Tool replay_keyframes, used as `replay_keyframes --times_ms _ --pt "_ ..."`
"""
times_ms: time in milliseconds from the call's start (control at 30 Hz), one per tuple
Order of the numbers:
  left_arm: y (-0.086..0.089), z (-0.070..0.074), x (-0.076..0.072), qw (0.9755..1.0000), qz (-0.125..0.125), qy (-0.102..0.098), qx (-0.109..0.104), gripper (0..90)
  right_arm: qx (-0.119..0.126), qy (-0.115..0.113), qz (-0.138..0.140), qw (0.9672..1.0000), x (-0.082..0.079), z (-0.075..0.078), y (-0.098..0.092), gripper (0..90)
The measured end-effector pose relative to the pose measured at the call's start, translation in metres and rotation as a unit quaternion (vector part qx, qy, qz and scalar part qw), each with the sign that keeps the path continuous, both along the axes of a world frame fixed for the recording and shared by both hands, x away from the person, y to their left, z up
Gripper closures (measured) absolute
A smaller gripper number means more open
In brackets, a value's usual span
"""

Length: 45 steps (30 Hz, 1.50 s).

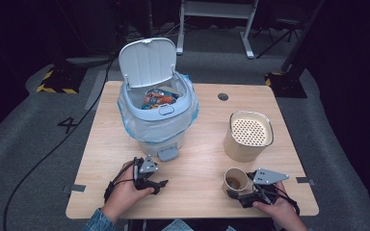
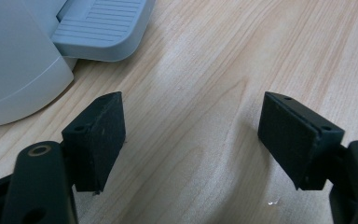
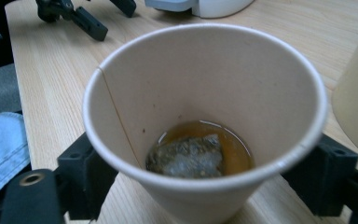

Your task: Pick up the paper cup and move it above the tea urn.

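Paper cup [image 3: 205, 116]: upright on the tabletop [image 1: 202, 159] at about 5 o'clock in the high view, close to the person's edge, just in front of the perforated canister.
Cup contents: a shallow pool of brown liquid with a soaked tea bag [image 3: 186, 156] lying at the bottom.
Right gripper [image 1: 238, 195]: held level in the person's right hand, reaching in toward the cup from 4 o'clock.
Right fingers [image 3: 86, 179]: one on each side of the cup near its base; whether the pads press the wall yet I cannot tell, since the cup hides the contact.
Left gripper [image 1: 158, 185]: at about 7 o'clock in the high view, low over bare wood, in the person's left hand.
Left fingers [image 2: 100, 137]: wide apart, with wood grain between them.
Pedal bin [image 1: 156, 113]: pale blue, at 11 o'clock from the cup, lid [image 1: 148, 61] standing up, clear liner folded over its rim, colourful wrappers inside.
Bin pedal [image 2: 100, 30]: just beyond the left fingers, toward 11 o'clock in the left gripper view.
Perforated canister [image 1: 248, 134]: beige, with a holed insert on top, at 1 o'clock from the cup and very near it.
Sleeve [image 3: 2, 149]: denim, at 9 o'clock in the right gripper view.
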<state>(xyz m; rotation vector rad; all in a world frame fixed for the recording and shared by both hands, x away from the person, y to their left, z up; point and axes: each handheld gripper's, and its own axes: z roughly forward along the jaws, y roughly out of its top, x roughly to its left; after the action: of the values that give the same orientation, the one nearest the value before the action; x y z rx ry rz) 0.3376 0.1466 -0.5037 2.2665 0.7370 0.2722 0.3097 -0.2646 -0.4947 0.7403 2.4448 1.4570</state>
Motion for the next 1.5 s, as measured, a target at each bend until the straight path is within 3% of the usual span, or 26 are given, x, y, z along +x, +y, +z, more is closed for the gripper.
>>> replay_keyframes --times_ms 267,500,1100,1500 --pt "0.0 0.0 0.0 1.0 0.001 0.001 0.0 22.6 0.002 -0.005 0.0 1.0 0.001 0.0 -0.001 28.2" --pt "0.0 0.0 0.001 1.0 0.003 0.002 -0.001 22.5 0.0 -0.016 0.006 0.9999 0.002 0.011 -0.007 29.5" --pt "0.0 0.0 0.001 1.0 0.004 0.001 -0.001 22.6 0.0 -0.03 0.009 0.9995 0.014 0.065 -0.043 30.5" --pt "0.001 0.0 0.002 1.0 0.004 0.004 -0.005 22.6 -0.019 -0.042 0.002 0.9989 0.027 0.107 -0.056 30.5"
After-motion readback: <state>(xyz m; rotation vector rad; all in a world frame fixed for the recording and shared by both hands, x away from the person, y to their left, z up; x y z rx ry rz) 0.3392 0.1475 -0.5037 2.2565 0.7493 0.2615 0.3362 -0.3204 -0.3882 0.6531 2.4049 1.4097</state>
